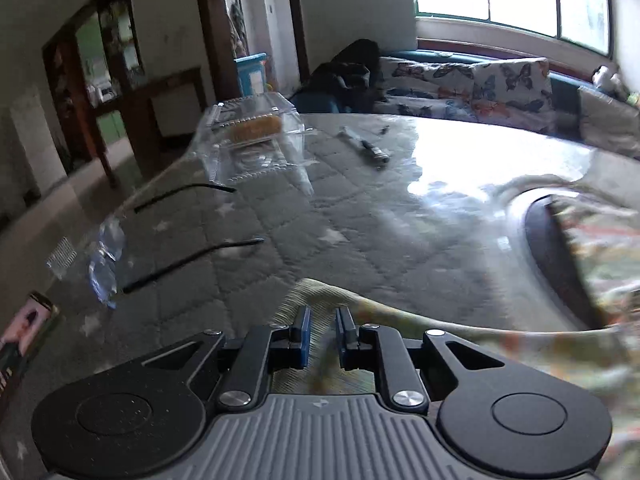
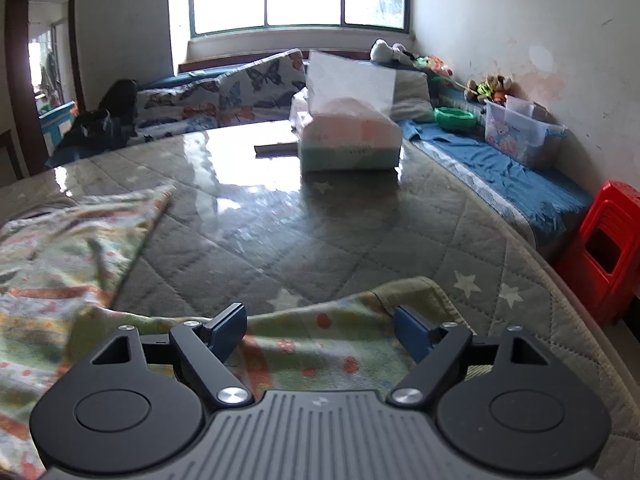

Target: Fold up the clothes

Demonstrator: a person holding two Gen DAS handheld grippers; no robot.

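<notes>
On the quilted table (image 2: 360,232) lay the patterned garment (image 2: 60,248); the left gripper (image 1: 322,334) pinched its edge, the right gripper (image 2: 320,330) gaped above it. A clear clamshell box (image 1: 256,136) held something yellowish.

Pale green patterned garment (image 2: 72,248), printed with orange and red spots and stripes, spread loosely and rumpled over the quilted grey counter (image 2: 320,240). Bulk toward 9 o'clock in the right wrist view, one hemmed corner reaching 6 o'clock. Blurred at 3 o'clock in the left wrist view.
</notes>
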